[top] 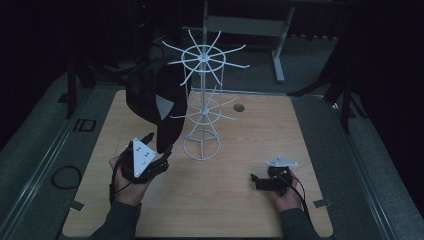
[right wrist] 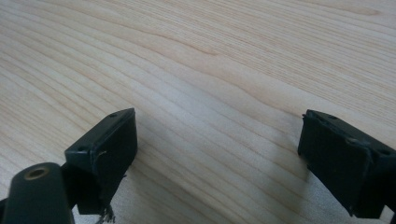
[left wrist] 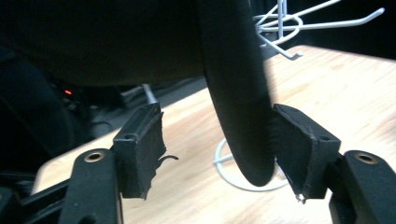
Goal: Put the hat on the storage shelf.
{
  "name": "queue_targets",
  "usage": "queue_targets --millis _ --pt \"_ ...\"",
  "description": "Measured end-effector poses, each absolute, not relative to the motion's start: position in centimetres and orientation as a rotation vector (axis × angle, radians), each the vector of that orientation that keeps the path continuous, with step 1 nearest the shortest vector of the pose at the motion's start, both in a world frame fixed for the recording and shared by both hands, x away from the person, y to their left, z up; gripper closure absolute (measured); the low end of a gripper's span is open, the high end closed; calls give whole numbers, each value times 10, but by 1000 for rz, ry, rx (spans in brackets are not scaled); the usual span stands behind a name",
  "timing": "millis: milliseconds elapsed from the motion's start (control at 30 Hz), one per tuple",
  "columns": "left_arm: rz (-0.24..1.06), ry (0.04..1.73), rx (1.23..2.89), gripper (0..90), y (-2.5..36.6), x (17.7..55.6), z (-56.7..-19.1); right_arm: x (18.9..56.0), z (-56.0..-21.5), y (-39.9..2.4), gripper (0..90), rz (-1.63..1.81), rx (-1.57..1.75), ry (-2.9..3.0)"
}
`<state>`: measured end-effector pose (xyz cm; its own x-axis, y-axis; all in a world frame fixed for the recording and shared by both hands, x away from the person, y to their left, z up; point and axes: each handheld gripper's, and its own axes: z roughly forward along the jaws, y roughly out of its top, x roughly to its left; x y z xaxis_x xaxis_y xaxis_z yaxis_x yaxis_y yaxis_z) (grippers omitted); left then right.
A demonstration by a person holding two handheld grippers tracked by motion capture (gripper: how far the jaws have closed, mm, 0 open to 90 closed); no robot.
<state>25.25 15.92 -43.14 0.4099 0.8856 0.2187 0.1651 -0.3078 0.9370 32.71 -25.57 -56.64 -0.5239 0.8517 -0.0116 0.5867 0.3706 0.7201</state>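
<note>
The black cap (top: 150, 95) hangs on the left side of the white wire rack (top: 202, 100), up around its upper tier of prongs, with its brim (left wrist: 240, 93) drooping down toward the rack's base ring. It looks like a light thing, soft in the crown and only stiff along that curved brim, so I'd judge the brim to be the sensible place to take it: it gives the jaws a firm edge, where the crown would just bunch and slip. A careless tug might snag the cloth on a prong or tip the rack, which seems slight and easily rocked.

It is dark all over with a grey panel on the side, the crown rounded and slack, the brim smooth and bowed.

The left gripper (top: 152, 162) sits just left of the rack's base, its jaws spread with the brim's tip between them; the brim lies against one pad, the other stands off, so nothing is clamped yet. The right gripper (top: 265, 182) rests low over the bench (top: 235, 145), well to the right of the rack, jaws wide apart and empty.
</note>
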Motion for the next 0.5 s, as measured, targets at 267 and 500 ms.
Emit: queue_targets --millis 267,500 --pt "866 924 1693 276 169 252 -430 327 -566 -256 117 949 1252 2254" --pt "748 918 1648 248 177 250 -430 327 -566 -256 117 949 1252 2255"
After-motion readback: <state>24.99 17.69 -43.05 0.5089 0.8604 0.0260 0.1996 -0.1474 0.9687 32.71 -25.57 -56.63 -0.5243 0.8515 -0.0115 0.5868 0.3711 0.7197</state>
